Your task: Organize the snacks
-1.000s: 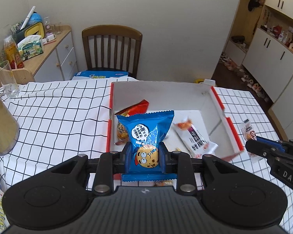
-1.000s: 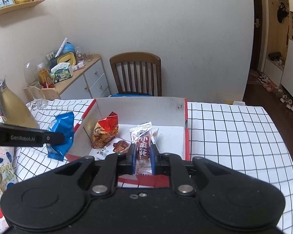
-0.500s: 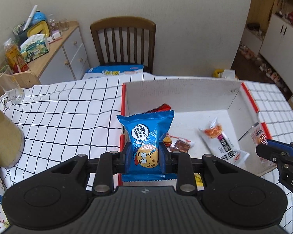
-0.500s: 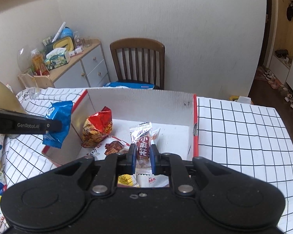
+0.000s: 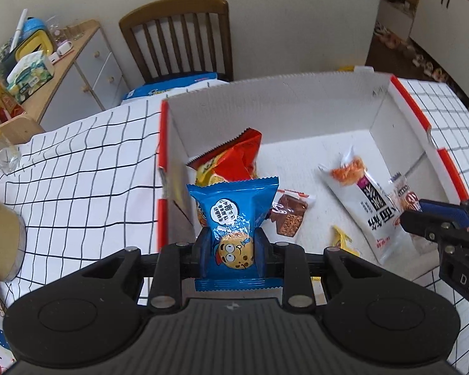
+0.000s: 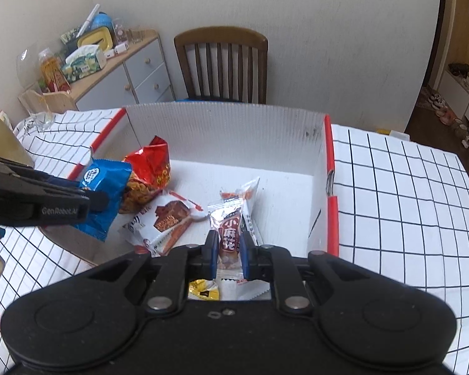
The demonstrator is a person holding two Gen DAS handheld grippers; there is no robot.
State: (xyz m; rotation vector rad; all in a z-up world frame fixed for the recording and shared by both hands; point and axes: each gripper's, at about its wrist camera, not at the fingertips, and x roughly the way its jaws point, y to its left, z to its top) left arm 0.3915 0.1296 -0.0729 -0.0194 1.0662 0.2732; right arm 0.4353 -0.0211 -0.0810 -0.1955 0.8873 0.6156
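Your left gripper [image 5: 233, 251] pinches a blue cookie packet [image 5: 233, 218] printed with a googly-eyed cartoon cookie and a speech bubble of Chinese characters, held upright over the near-left edge of the white corrugated box with red rims [image 5: 297, 106]. Your right gripper [image 6: 230, 251], marked "DAS" on its side in the left view, clamps a small clear packet with a brown label [image 6: 229, 231] reading "小麻花", above the box floor. Beneath lie a yellow packet [image 6: 203, 290], a white-and-brown wafer packet [image 6: 165, 218] and a long white packet [image 5: 372, 203]. Farther in, a red crisp bag [image 5: 234, 159] leans by the left wall. Beyond stands a wooden chair [image 6: 222, 62].
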